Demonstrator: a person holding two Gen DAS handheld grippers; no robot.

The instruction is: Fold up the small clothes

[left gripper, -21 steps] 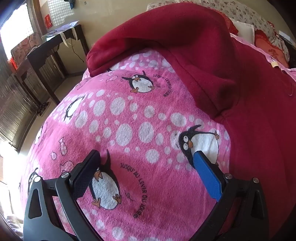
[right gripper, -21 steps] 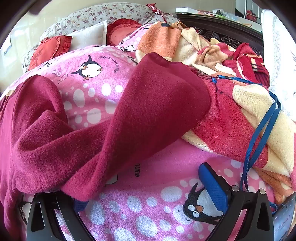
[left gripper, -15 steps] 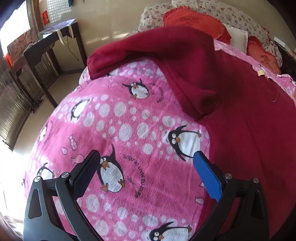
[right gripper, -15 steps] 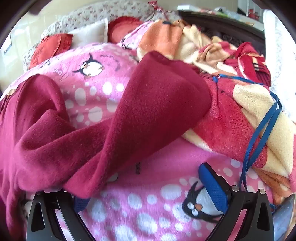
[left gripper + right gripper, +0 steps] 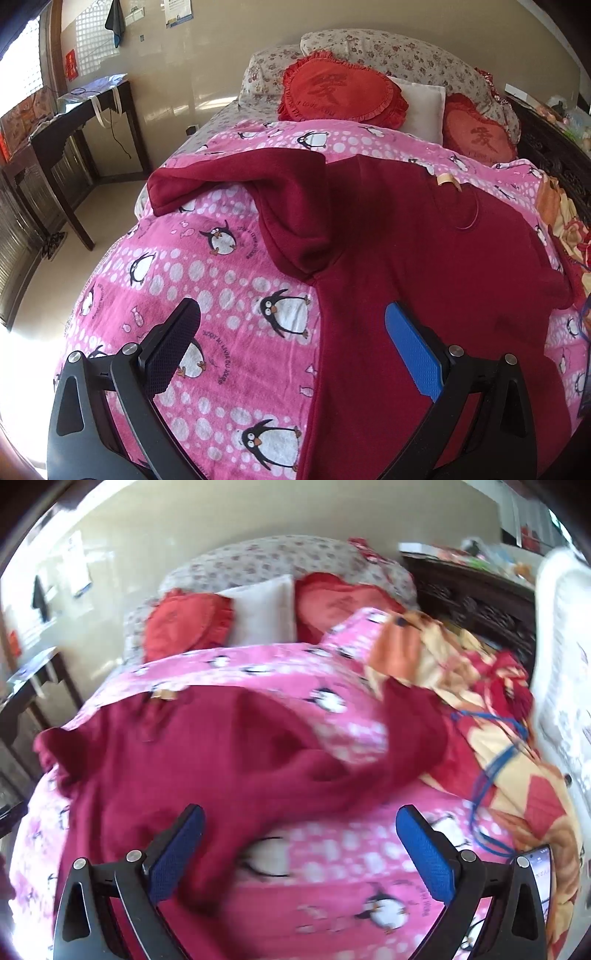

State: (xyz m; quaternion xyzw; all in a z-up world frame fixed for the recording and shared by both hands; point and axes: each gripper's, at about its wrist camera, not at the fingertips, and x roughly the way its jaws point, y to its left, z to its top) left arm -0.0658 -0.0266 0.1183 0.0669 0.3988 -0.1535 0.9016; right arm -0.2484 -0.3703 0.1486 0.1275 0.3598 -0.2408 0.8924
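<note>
A dark red fleece top (image 5: pixel 424 258) lies spread on a pink penguin blanket (image 5: pixel 229 266), one sleeve (image 5: pixel 236 173) bent out to the left. My left gripper (image 5: pixel 291 325) is open and empty, raised above the top's left side edge. In the right wrist view the same top (image 5: pixel 192 753) lies with its other sleeve (image 5: pixel 388 760) stretched to the right. My right gripper (image 5: pixel 299 830) is open and empty, raised above the top's lower right part. This view is motion-blurred.
Red heart cushions (image 5: pixel 343 92) and floral pillows (image 5: pixel 399 55) lie at the bed's head. A crumpled orange and red blanket (image 5: pixel 491 709) with a blue cord (image 5: pixel 491 775) lies on the right. A dark wooden desk (image 5: pixel 70 122) stands left of the bed. A phone (image 5: pixel 539 878) lies at the right.
Both grippers have pulled up and back from the bed, so more of the top and bed shows. The right gripper's left finger, earlier under the sleeve, is now clear of it.
</note>
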